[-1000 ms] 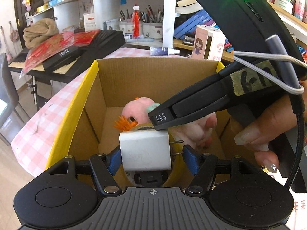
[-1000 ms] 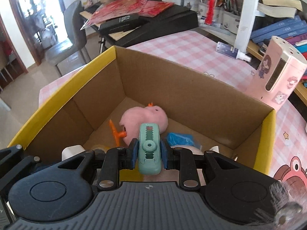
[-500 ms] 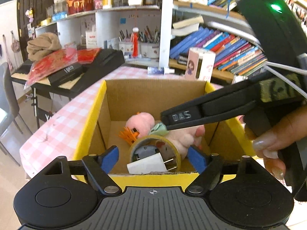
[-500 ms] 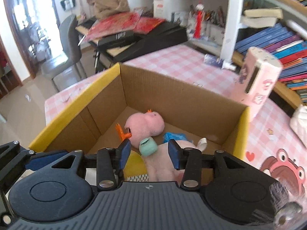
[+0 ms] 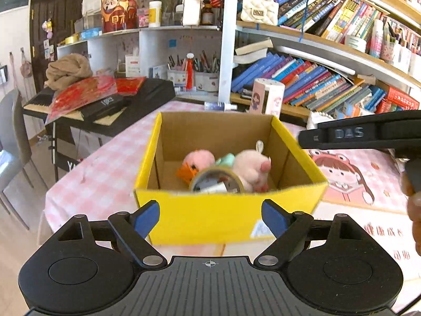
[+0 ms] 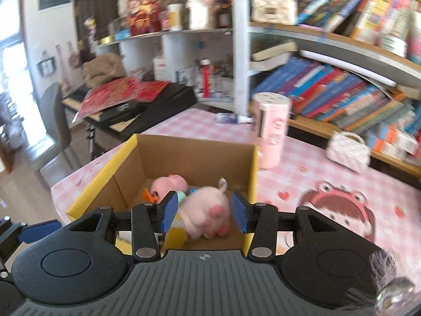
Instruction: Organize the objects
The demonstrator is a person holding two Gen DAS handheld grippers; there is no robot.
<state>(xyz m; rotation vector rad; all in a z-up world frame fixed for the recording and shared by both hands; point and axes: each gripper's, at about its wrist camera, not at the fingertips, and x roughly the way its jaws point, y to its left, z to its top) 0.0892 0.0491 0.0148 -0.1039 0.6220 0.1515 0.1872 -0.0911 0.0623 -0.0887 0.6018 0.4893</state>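
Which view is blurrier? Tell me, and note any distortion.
Right wrist view: motion blur smears the bookshelf and the pink plush. Left wrist view: sharper, only the yellow box has a soft rim. Both views: fisheye bends the shelves and darkens the corners.

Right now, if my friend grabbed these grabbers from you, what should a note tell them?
Left gripper: open, empty, jaws just opened, in front of the box.
Right gripper: open, empty, jaws just opened, over the box's near edge.
In the box: two pink plush toys, tape roll with the white charger inside, green clip.
Done: charger and clip are dropped in.
Left: white pouch and pink container sit on the table; whether they belong in the box, I can't tell.
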